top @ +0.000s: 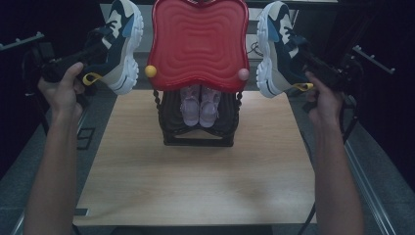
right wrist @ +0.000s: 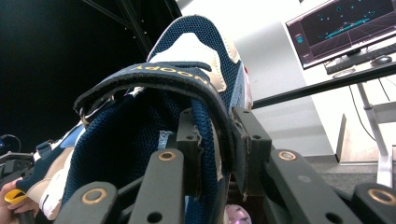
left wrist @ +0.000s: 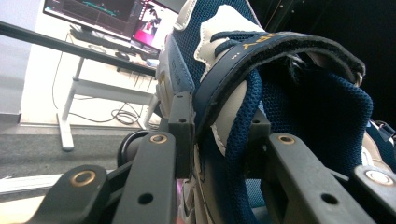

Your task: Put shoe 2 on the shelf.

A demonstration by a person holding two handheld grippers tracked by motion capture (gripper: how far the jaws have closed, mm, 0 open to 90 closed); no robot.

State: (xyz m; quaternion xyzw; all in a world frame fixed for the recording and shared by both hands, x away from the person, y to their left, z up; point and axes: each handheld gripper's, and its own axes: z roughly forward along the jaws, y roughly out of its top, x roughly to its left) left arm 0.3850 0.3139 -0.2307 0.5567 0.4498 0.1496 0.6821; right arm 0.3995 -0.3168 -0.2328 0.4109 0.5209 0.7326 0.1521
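1. The left gripper [top: 85,61] is held up at the far left of the table [top: 195,176], its jaws partly closed on the collar of the left sneaker [top: 120,44], a navy, beige and white shoe with its sole facing the middle of the scene.
2. In the left gripper view the pads pinch the padded collar edge beside the strap [left wrist: 261,49]; the toe is cut off by the top of the frame.
3. The right gripper [top: 318,68] mirrors it at the far right, jaws partly closed on the right sneaker [top: 279,46], also clear of the table.
4. In the right gripper view the pads clamp the collar wall of that shoe [right wrist: 187,93]; its heel is lost behind the jaws.
5. Between the two shoes stands a black rack [top: 198,132] with a red wavy top [top: 198,44], which hides most of it.
6. A pair of pale purple shoes [top: 199,105] sits on a lower shelf, probably a child's pair; only the toes show.
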